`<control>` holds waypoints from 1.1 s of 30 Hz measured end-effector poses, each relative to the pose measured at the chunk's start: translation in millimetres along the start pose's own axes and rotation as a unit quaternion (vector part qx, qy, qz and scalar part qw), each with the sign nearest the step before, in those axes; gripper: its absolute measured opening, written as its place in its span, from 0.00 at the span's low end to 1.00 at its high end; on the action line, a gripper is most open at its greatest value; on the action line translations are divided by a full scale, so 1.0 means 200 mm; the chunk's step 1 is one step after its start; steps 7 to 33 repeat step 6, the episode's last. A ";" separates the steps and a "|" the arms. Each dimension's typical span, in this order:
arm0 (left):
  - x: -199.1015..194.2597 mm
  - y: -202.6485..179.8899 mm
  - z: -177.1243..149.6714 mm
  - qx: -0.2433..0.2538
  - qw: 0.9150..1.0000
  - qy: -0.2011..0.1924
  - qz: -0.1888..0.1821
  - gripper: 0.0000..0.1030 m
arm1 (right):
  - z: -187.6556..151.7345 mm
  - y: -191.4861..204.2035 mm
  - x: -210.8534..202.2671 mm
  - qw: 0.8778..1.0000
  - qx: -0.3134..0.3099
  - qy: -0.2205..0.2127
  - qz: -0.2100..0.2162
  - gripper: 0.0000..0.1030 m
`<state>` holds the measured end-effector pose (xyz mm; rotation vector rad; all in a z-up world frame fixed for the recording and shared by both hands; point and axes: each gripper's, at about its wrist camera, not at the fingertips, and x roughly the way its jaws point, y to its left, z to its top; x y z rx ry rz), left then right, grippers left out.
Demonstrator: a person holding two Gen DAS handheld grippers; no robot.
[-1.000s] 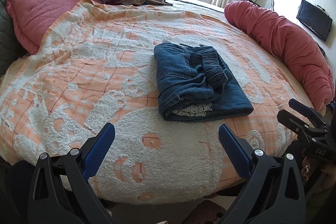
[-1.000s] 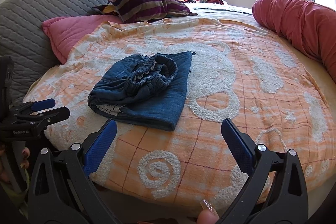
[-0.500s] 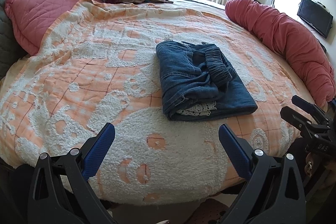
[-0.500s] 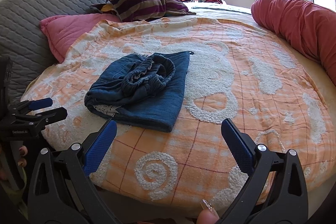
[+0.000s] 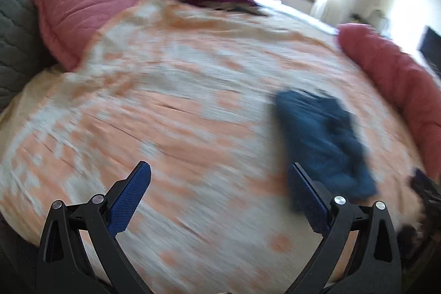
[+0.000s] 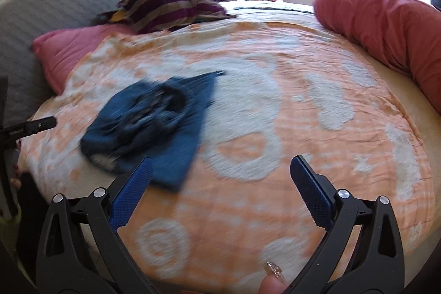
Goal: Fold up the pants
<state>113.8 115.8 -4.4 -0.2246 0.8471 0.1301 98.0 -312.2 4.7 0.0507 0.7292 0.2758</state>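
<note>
At the far left of the right wrist view stood the grey quilted headboard, with a pink quilted pillow leaning at its foot. Beside these lay a purple and tan striped cushion. The round bed was covered by an orange and white patterned blanket.

The folded dark blue denim pants rested on that blanket, left of centre in the right wrist view and right of centre in the left wrist view. They lay flat as a compact bundle, the gathered waistband uppermost; the frame was smeared, so finer detail of the folds could not be confirmed.

The left tongs were spread wide, blue pads apart, holding nothing, above the near edge of the bed and clear of the pants. The right tongs were likewise spread and empty; their left pad overlapped the near corner of the pants in the picture, but contact could not be told. A fingertip showed at the lower edge.

To the right a long red rolled bolster followed the bed's rim, well apart from the pants.
</note>
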 end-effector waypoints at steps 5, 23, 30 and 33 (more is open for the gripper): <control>0.26 0.30 0.24 -0.041 0.995 0.019 0.094 0.96 | 0.16 -0.42 0.09 0.995 0.044 -0.002 -0.094 0.91; 0.30 0.36 0.28 -0.050 0.993 0.020 0.108 0.96 | 0.20 -0.56 0.13 0.991 0.050 0.002 -0.127 0.91; 0.30 0.36 0.28 -0.050 0.993 0.020 0.108 0.96 | 0.20 -0.56 0.13 0.991 0.050 0.002 -0.127 0.91; 0.30 0.36 0.28 -0.050 0.993 0.020 0.108 0.96 | 0.20 -0.56 0.13 0.991 0.050 0.002 -0.127 0.91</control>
